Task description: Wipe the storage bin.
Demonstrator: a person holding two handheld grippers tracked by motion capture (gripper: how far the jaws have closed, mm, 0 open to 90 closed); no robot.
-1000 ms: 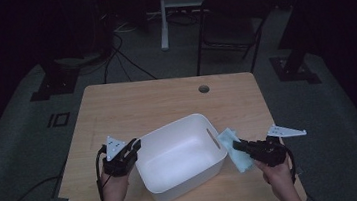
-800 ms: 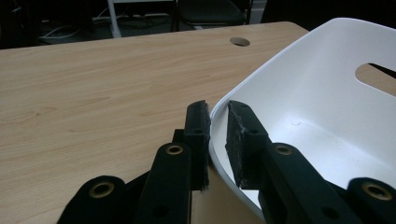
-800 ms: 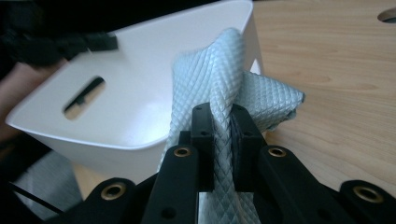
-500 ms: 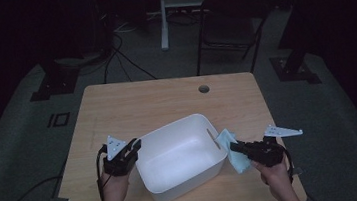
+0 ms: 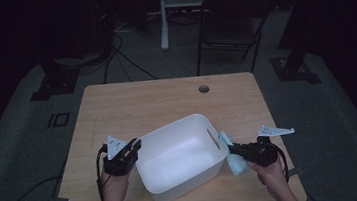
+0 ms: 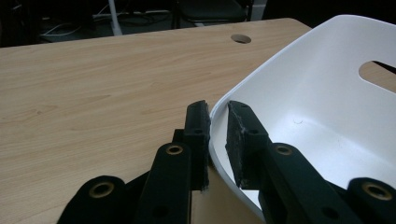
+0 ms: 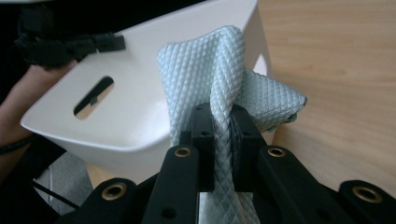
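Here, left gripper (image 6: 217, 135) jaws pinching tub (image 6: 327, 93) rim, right gripper (image 7: 223, 140) jaws clamping half-hidden cloth (image 7: 224, 60).

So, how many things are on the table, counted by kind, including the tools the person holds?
White plastic tub: 1
Light blue cloth: 1
Hand-held gripper: 2, the left hand-held gripper on the tub's rim, the right hand-held gripper on the cloth
Total: 4
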